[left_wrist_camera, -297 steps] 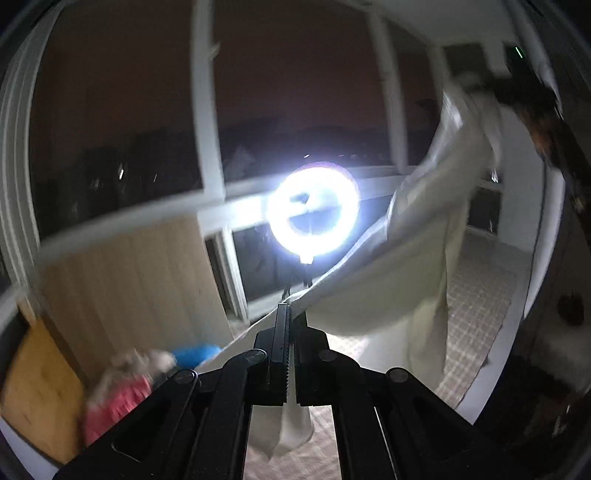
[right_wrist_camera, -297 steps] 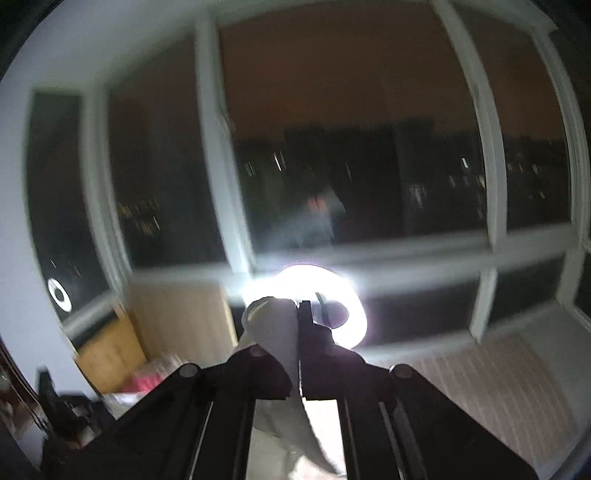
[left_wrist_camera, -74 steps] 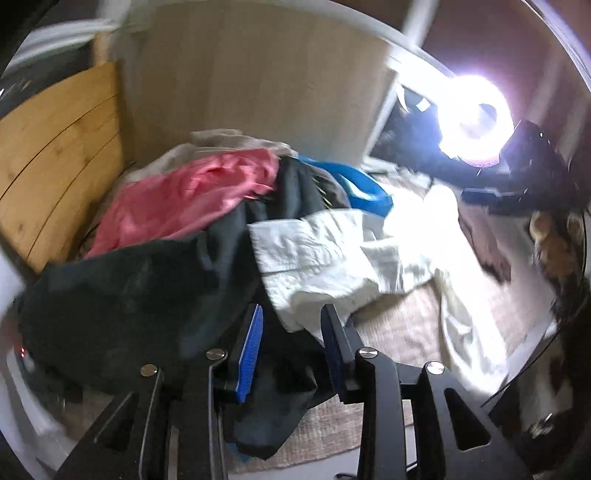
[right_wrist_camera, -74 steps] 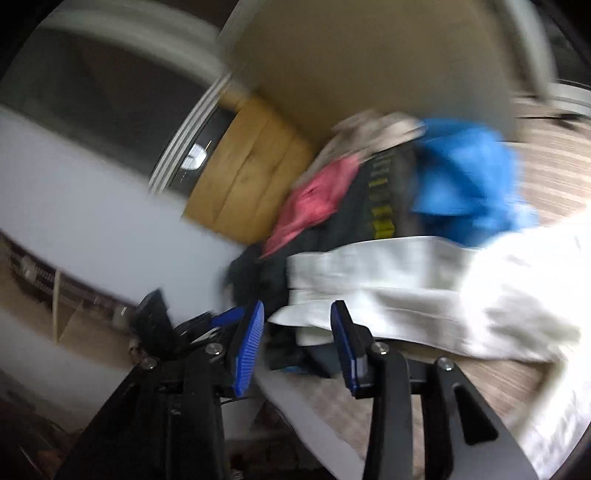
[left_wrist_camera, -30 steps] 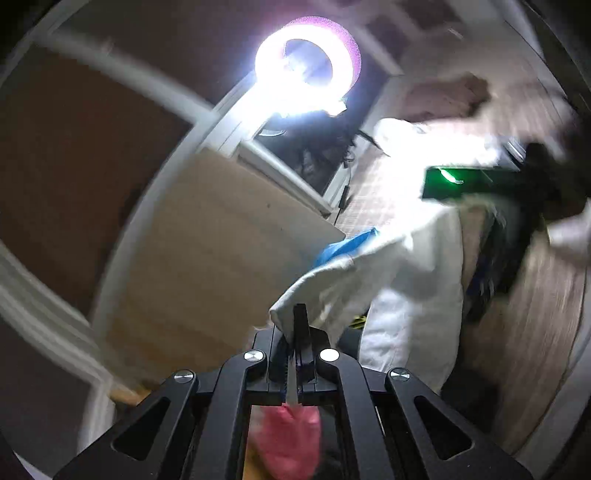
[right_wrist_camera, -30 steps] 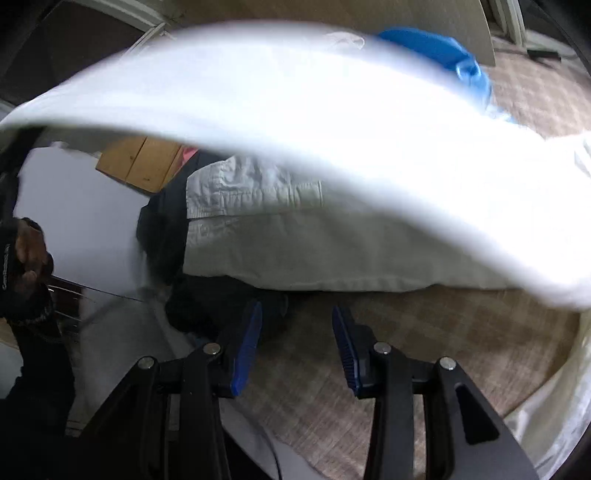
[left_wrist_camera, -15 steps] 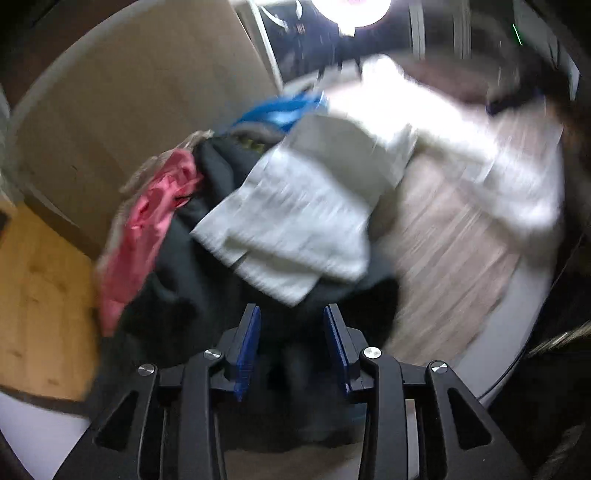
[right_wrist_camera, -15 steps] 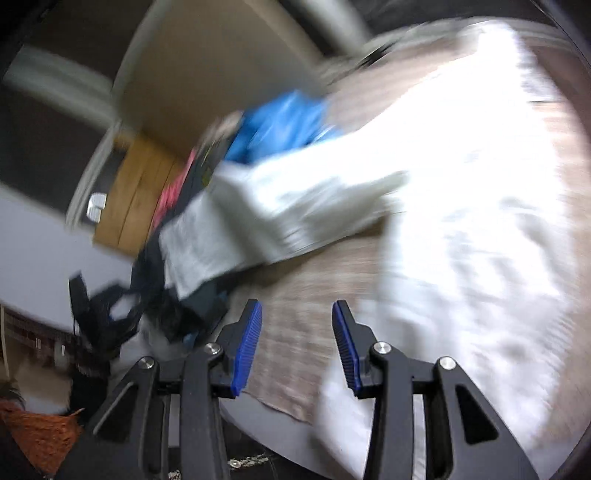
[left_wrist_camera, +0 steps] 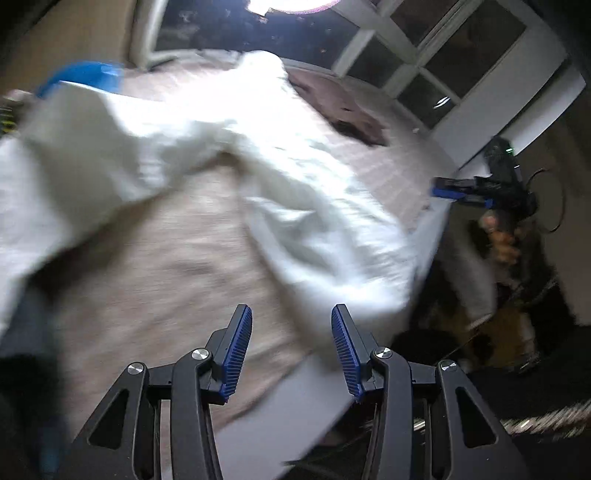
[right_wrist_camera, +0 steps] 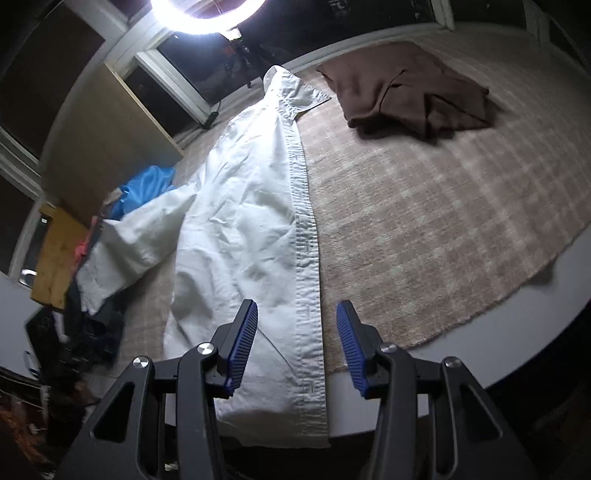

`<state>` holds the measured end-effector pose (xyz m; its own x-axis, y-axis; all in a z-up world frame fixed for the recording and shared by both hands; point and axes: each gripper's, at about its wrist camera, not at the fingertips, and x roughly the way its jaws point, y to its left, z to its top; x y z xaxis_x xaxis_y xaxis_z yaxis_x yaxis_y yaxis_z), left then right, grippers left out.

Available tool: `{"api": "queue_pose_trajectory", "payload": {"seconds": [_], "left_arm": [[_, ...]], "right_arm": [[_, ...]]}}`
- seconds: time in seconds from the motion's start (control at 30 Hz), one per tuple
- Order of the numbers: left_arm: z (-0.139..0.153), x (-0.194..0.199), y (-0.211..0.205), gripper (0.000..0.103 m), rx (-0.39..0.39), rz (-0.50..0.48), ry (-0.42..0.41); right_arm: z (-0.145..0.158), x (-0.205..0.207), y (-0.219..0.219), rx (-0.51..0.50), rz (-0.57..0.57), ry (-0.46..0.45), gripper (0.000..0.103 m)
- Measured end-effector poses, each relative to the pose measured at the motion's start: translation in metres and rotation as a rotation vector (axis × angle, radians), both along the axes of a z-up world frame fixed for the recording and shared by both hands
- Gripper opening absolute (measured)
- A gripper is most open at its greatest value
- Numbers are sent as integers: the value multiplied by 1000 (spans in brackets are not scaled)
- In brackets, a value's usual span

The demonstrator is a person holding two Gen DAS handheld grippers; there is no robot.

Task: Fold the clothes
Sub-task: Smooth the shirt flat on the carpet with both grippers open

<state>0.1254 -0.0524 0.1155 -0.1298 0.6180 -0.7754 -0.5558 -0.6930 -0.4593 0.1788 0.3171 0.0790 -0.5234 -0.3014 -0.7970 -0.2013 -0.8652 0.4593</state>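
A white button shirt (right_wrist_camera: pixel 240 221) lies lengthwise on the beige plaid cloth (right_wrist_camera: pixel 424 221), with its collar far, its hem hanging over the near table edge and one sleeve thrown left. My right gripper (right_wrist_camera: pixel 295 343) hovers over the shirt's button strip near the hem. Its jaws are opening and the pads press on nothing. In the left wrist view the same shirt (left_wrist_camera: pixel 207 147) is blurred. My left gripper (left_wrist_camera: pixel 291 347) hangs above its near edge, jaws opening, with nothing gripped. A hand holds the right gripper (left_wrist_camera: pixel 443 192) at the far right there.
A folded brown garment (right_wrist_camera: pixel 413 92) lies at the far right of the cloth. A blue garment (right_wrist_camera: pixel 144 188) and a dark heap of clothes (right_wrist_camera: pixel 92 325) sit at the left. The white table edge (right_wrist_camera: pixel 517 332) curves round the front. A ring light (right_wrist_camera: pixel 207 14) glares behind.
The left gripper, shut on the lifted white shirt a second ago, has let go and swung down over the table. The shirt now lies spread out. The right gripper swept from the clothes heap to the hem.
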Motion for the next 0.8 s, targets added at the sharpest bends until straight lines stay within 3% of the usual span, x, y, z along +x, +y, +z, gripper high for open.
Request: {"api": "queue_pose_trajectory", "payload": {"seconds": [0.13,0.2,0.3,0.37,0.57,0.67,0.73,0.8], "left_arm": [[1,8,57,44,13,27,8],[1,10,80,49,50,55,-18],[-1,11,106,51,-6,133,14],[-4,8,112,51,-37,206,22],[-28,-1,84,51,-113,471,-21],[-39,11,69,51,-206,511,-34],[-45,22,57,51,-254,521,-43],[-50,31,45,51,-250,544,-71]], "right_arm": [[9,-15,16,19,96,45,44],[18,-29,31,44,141,57,44],[30,-56,55,104,204,74,44],[32,-81,64,132,253,82,52],[25,-171,63,121,391,178,54],[18,-202,37,116,463,201,54],[12,-213,11,75,545,168,54],[4,-220,-20,34,638,123,54]]}}
